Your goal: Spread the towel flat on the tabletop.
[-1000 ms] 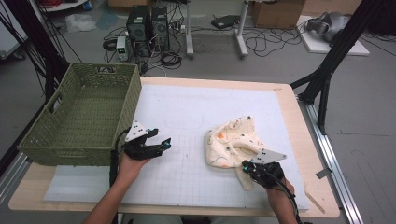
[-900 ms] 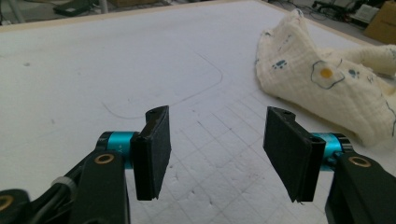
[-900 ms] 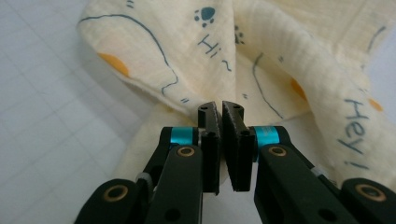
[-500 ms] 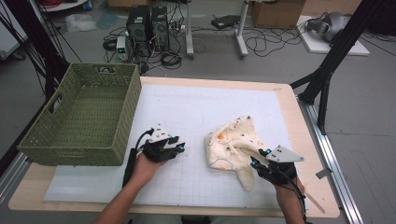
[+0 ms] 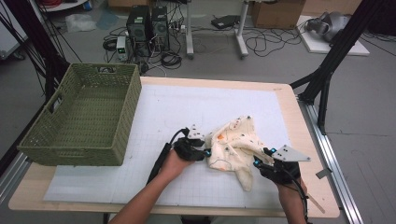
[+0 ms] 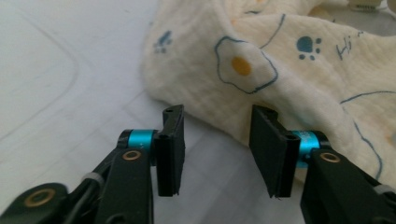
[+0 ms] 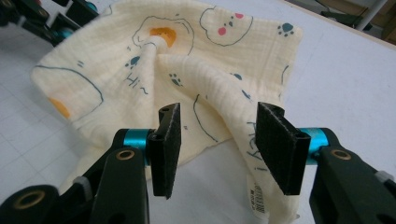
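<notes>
The left gripper (image 6: pixel 217 151) is seen low over the white mat (image 6: pixel 56 84), its jaws held apart. A cream cloth (image 6: pixel 280 70), printed with fried eggs and paw marks, is found crumpled just ahead, its edge lying between the jaws.

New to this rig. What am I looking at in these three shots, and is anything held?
No robot arm here: a person holds a hand-held two-jaw gripper in each hand. The high view looks down from above the person's side of the table; the left gripper is at its left, the right gripper at its right. The other two pictures come from cameras riding on each gripper, looking along its black jaws.

On the white gridded mat lie a crumpled cream muslin cloth printed with fried eggs and paw prints and, at the left, a green woven rectangular basket.

Nothing is held. Both grippers stand open, jaws apart: the left one at the cloth's edge, the right one with a fold of cloth between its jaws.
</notes>
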The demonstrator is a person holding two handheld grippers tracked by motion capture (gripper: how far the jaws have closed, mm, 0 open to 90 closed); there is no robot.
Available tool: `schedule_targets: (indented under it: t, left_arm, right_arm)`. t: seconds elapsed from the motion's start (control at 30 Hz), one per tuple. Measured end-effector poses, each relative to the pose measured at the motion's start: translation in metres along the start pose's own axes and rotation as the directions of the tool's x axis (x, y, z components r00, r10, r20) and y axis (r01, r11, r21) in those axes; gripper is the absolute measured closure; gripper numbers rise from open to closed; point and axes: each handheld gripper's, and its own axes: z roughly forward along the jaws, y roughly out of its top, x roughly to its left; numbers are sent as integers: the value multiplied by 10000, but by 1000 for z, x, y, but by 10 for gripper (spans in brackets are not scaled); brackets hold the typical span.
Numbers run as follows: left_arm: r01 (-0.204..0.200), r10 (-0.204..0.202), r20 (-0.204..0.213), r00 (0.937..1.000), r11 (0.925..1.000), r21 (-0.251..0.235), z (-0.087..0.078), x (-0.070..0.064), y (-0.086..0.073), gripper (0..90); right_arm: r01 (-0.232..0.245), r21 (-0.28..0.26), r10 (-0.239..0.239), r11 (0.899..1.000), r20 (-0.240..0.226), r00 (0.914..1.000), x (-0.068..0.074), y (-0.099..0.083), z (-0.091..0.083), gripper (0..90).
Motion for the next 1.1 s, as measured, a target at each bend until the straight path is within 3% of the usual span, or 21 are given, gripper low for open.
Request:
schedule_targets:
  t: [0.23, 0.3, 0.37, 0.4, 0.47, 0.5, 0.63, 0.83, 0.93, 1.1]
  left_arm:
    - [-606, 603, -604, 9963, 9982, -30, 15, -20, 8, 482]
    - [-705, 701, -322, 9970, 9974, -119, 15, -22, 7, 572]
    - [-1261, 1262, 66, 9920, 9919, -126, 15, -25, 7, 748]
    - [-1408, 1408, 18, 9900, 9900, -119, 15, -26, 7, 838]
    - [-1198, 1198, 24, 9928, 9927, -106, 13, -23, 7, 864]
    - [-909, 908, -129, 9958, 9958, -127, 9, -19, 6, 869]
    - [-341, 313, -611, 9976, 9984, -452, -16, 3, -5, 870]
    - [67, -187, -1393, 9901, 9962, -864, -62, 34, -26, 870]
    - [328, -556, -1795, 9822, 9913, -1278, -86, 47, -37, 870]
    - [611, -842, -1962, 9769, 9908, -1209, -108, 52, -57, 868]
  right_arm:
    - [-35, 86, 36, 10000, -60, 10000, 1, -1, 2, 501]
    - [-48, 89, 49, 9999, -72, 10000, 1, -1, 2, 500]
    - [-35, 93, 36, 10000, -102, 9999, 1, 0, 3, 501]
    - [-28, 100, 29, 9999, -92, 10000, 2, 0, 3, 501]
    - [-35, 76, 35, 10000, -84, 10000, 2, 0, 2, 500]
    - [-30, 56, 31, 10000, -66, 10000, 2, 0, 1, 501]
    - [-130, 24, 130, 9999, -7, 9999, 0, -2, 0, 500]
    - [-169, 129, 169, 9998, -65, 9998, 2, -1, 3, 500]
    - [-152, 218, 154, 9996, -91, 9998, 4, 0, 6, 500]
    - [93, 600, -72, 9982, -346, 9994, 12, 2, 16, 499]
